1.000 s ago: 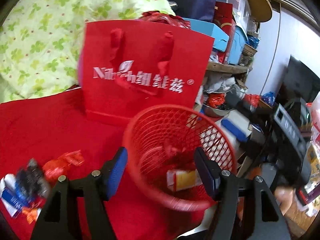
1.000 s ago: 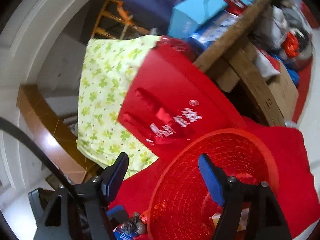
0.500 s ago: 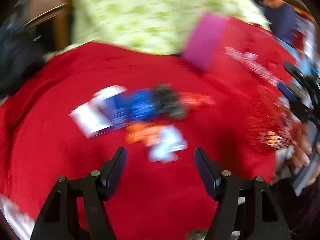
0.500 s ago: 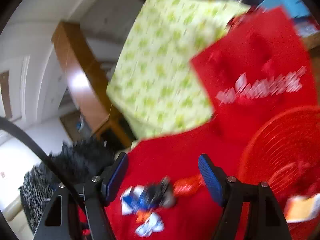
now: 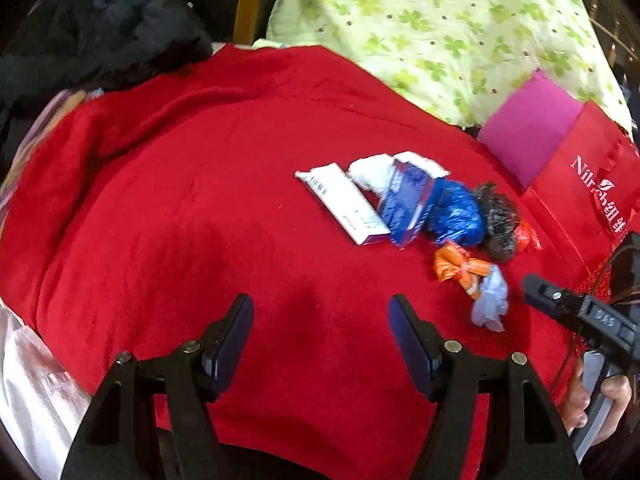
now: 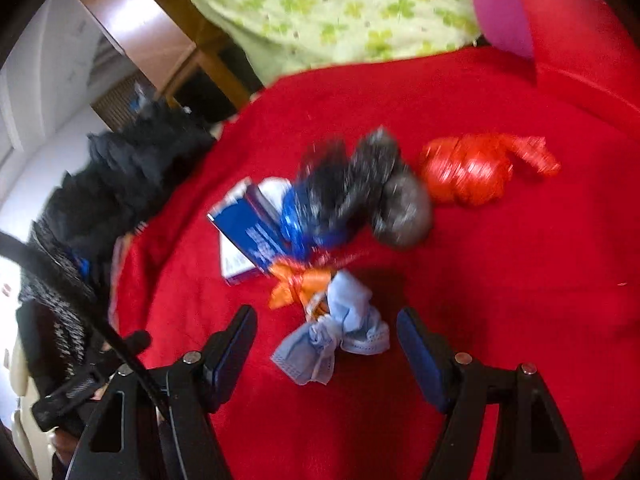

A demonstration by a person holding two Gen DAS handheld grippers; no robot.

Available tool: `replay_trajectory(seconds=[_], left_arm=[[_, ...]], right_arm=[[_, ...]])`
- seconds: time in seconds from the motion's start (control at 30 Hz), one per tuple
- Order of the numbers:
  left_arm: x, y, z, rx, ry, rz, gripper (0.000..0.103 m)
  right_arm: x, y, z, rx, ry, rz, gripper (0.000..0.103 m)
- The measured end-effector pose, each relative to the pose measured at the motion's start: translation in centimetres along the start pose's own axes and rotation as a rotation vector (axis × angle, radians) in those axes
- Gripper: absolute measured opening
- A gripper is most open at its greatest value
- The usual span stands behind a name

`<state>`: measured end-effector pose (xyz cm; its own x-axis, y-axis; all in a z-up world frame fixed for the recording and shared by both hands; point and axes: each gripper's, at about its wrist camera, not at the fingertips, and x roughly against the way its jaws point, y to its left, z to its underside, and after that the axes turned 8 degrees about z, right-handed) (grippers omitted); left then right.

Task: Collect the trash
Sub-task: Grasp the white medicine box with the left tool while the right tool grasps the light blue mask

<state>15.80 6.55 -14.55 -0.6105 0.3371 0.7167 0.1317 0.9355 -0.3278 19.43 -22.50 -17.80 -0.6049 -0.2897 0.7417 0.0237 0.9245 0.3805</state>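
A heap of trash lies on the red blanket point(image 5: 180, 208): a white carton point(image 5: 344, 204), a blue box point(image 5: 406, 200), a blue foil wrapper point(image 5: 454, 214), a black crumpled bag point(image 5: 498, 220), an orange wrapper point(image 5: 458, 266) and a pale blue face mask point(image 5: 490, 300). My left gripper point(image 5: 320, 332) hangs open over bare blanket, left of the heap. My right gripper point(image 6: 326, 340) is open, with the face mask point(image 6: 336, 336) between its fingers and apart from both pads. A red wrapper point(image 6: 472, 170) lies behind the mask, beside the black bag point(image 6: 380, 192).
A red gift bag point(image 5: 592, 196) with a pink side stands at the blanket's right. A green-patterned quilt point(image 5: 440, 28) rises behind. Dark clothing point(image 5: 92, 28) is piled at the far left. A person's hand point(image 5: 592, 404) holds the other gripper at the right edge.
Both grippers swung left and down, away from the red mesh basket and gift bag, to the trash heap. The right one now straddles the face mask. Both stayed open.
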Motion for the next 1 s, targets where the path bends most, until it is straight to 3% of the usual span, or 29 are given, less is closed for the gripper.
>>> replay_trajectory(seconds=[0.1,0.2,0.4,0.53,0.77,0.93,1.0], left_arm=[[-0.9,1.1,-0.3,0.037,0.015,-0.001,0.07],[-1.9,1.8,-1.2,0.077,0.017,-0.002,0.07],[-5.3,1.7,-4.1,0.118,0.024,-0.02,0.07],[-8.0,0.7,-5.9,0.119,0.044,-0.02,0.07],[-12.9,-0.9,-7.8,0.098,0.117,-0.05,0.07],[-14.6,-1.0,-8.4,0.127,0.123,-0.043,0.07],[-15.0,-1.4,-8.4,0.125,0.121,-0.004,0.07]], right_arm=[[-2.1,0.0,0.3,-0.021,0.052,0.035,0.074],[-4.2,-0.3,0.8,-0.046,0.106,0.07,0.063],[-4.5,0.3,1.3,0.009,0.068,0.113,0.054],[-4.6,1.0,1.6,0.071,0.054,0.133,0.052],[-4.6,0.4,1.1,0.06,0.085,0.118,0.052],[-3.9,-0.2,1.2,0.06,0.094,0.117,0.052],[-4.0,-0.1,1.1,0.06,0.096,0.116,0.052]])
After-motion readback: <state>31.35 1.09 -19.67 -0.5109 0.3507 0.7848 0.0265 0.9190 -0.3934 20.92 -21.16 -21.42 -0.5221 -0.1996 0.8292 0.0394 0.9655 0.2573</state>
